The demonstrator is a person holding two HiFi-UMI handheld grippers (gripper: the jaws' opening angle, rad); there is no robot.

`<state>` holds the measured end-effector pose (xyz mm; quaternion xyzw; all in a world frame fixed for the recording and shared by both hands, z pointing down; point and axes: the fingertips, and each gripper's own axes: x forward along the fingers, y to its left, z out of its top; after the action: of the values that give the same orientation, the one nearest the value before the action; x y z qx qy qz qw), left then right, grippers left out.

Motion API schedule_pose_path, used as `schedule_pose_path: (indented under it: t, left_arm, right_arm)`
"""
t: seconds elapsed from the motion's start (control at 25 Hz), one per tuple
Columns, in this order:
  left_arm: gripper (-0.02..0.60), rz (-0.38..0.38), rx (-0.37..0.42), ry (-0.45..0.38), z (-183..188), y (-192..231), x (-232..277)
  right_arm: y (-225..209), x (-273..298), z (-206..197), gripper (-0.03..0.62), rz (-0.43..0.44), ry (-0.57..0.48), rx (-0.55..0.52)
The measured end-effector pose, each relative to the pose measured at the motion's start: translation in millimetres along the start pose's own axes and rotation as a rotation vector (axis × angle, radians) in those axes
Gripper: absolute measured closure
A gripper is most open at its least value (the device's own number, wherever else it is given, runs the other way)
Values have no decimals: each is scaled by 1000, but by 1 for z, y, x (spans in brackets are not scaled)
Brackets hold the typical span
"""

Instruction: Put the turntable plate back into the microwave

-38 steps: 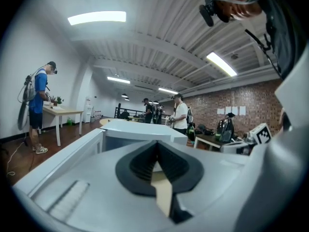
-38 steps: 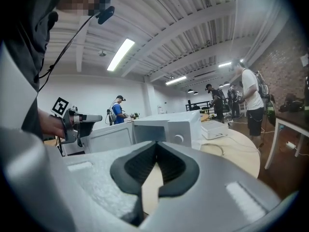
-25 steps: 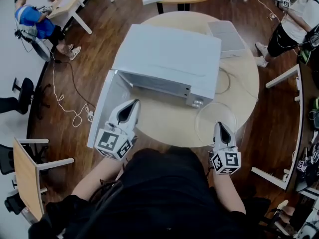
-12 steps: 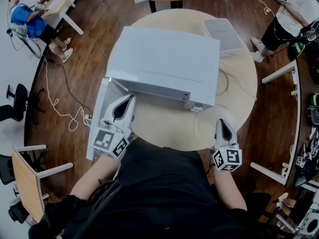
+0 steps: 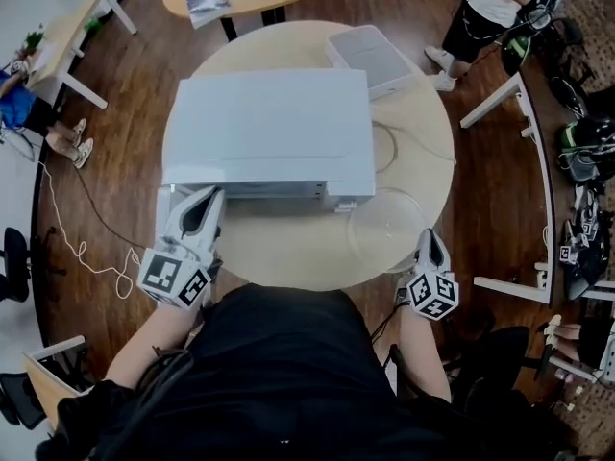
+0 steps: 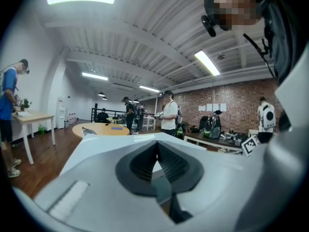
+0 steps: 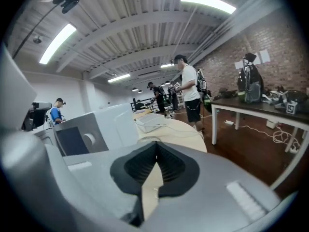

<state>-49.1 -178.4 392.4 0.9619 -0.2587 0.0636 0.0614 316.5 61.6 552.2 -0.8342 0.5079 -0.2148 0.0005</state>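
Microwave, glass plate just beside, white box, cable behind

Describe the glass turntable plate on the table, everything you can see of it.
The turntable plate is a clear, round glass disc, so the tan table shows through it. It lies flat, outside the microwave, just right of its front corner. The shut right hand-held gripper is at its near rim; contact cannot be told.

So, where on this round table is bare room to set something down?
Bare tabletop lies between the microwave and the near edge, left of the glass plate. The far right side is crowded: a white box and a cable lie there.
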Motion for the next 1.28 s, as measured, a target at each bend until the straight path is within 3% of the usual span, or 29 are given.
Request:
schedule_pose_path:
  t: [0.16, 0.28, 0.4, 0.48, 0.68, 0.88, 1.08, 1.28]
  left_arm:
    - [575, -56, 10, 25, -3, -7, 20]
    - [575, -91, 25, 39, -4, -19, 28]
    - [575, -112, 33, 52, -4, -26, 34]
    - [575, -124, 32, 62, -4, -32, 40]
    - [575, -156, 44, 56, 4, -49, 53]
    - [575, -159, 66, 65, 9, -55, 58]
    - [575, -158, 84, 75, 9, -59, 61]
    - [575, -156, 90, 93, 7, -65, 61]
  right_arm:
    - [-28, -13, -22, 592, -63, 31, 85]
    - [-43, -18, -36, 592, -55, 45, 163]
    - [-57, -21, -47, 591, -73, 72, 151]
    - [-69, -25, -56, 512, -99, 99, 138]
    - [-82, -24, -82, 420, -86, 168, 165]
    - [-92, -23, -106, 370, -118, 190, 236]
    - [-99, -16, -127, 345, -104, 226, 351]
    - [-101, -6, -145, 317, -59, 280, 371]
